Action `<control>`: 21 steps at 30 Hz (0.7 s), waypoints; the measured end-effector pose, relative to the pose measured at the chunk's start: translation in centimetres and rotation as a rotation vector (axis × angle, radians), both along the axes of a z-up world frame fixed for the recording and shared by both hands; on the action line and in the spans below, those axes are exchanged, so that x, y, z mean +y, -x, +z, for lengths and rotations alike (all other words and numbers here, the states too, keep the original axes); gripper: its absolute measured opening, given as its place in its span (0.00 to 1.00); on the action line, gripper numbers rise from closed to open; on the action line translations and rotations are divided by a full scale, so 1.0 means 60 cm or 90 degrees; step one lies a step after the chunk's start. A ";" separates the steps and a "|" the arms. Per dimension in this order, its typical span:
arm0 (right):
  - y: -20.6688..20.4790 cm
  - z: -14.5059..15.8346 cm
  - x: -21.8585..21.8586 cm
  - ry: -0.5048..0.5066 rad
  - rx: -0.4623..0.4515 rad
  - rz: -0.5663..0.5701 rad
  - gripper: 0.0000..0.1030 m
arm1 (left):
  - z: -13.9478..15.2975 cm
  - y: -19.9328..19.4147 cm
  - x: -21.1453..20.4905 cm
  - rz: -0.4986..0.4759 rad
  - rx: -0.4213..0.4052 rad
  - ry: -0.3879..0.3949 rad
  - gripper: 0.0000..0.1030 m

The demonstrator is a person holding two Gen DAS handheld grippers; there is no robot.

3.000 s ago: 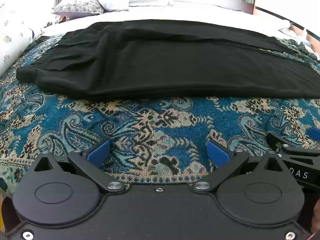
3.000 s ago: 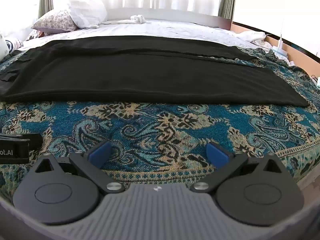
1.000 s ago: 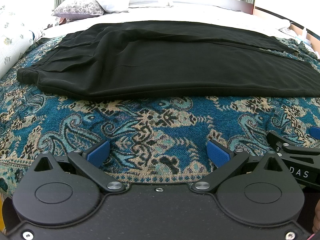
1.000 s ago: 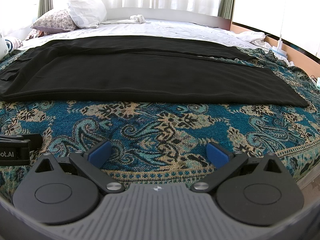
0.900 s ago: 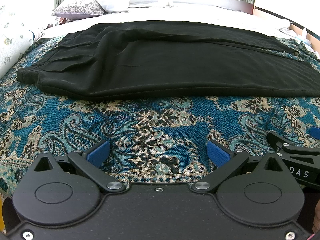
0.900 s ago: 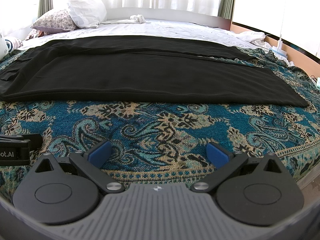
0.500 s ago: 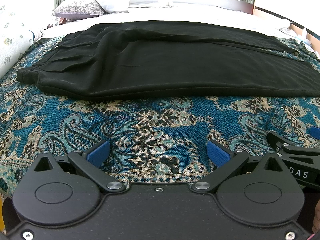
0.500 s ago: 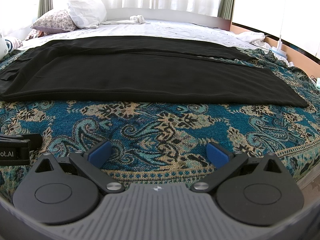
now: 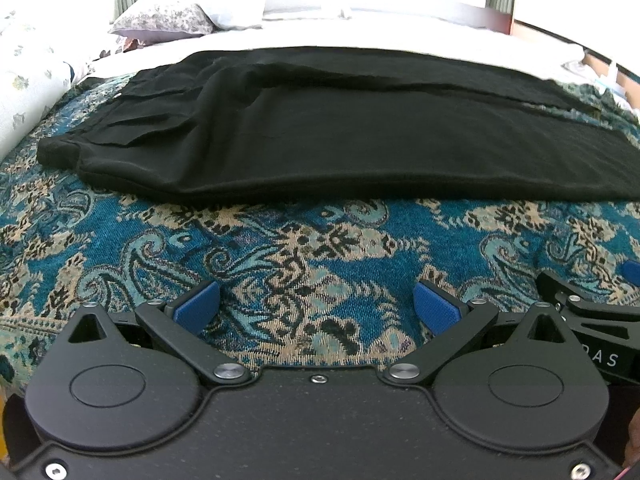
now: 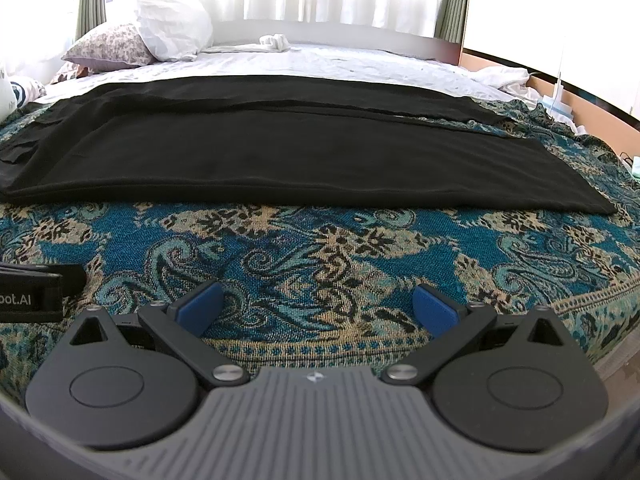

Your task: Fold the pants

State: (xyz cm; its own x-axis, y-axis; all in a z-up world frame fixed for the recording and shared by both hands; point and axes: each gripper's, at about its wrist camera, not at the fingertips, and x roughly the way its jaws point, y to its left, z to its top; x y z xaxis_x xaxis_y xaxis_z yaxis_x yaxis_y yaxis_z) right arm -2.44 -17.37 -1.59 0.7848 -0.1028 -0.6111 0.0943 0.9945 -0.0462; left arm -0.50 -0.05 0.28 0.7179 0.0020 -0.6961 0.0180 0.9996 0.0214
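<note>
Black pants [image 9: 340, 128] lie flat across the bed on a blue paisley blanket [image 9: 304, 248], waistband at the left, legs running right. They also show in the right wrist view [image 10: 288, 152], with the leg hem at the right. My left gripper [image 9: 318, 306] is open and empty, low over the blanket in front of the pants. My right gripper [image 10: 318, 306] is open and empty, also short of the pants' near edge. The right gripper's body [image 9: 592, 320] shows at the left view's right edge.
A white sheet [image 10: 340, 64] covers the bed beyond the pants. Pillows [image 10: 168, 36] lie at the far left by the headboard. A bolster [image 9: 24, 96] lies at the left. The bed's edge [image 10: 616, 344] drops off at the right.
</note>
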 end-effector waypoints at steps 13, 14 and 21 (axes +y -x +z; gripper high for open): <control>-0.025 0.043 -0.073 -0.094 0.002 0.026 1.00 | 0.047 -0.067 0.107 0.053 -0.033 0.021 1.00; -0.030 0.051 -0.091 -0.099 -0.012 0.010 1.00 | 0.053 -0.078 0.130 0.077 -0.041 0.025 1.00; -0.082 0.088 -0.277 -0.080 -0.116 -0.153 1.00 | 0.050 -0.164 0.289 0.238 -0.057 0.051 1.00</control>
State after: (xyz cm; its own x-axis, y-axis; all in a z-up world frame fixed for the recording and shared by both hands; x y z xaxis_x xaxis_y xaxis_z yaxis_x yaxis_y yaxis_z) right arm 2.51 -34.00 3.71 0.8451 -0.2306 -0.4823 0.3221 0.9397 0.1151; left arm 9.36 17.31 3.26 0.7361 0.2226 -0.6392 -0.3455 0.9357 -0.0720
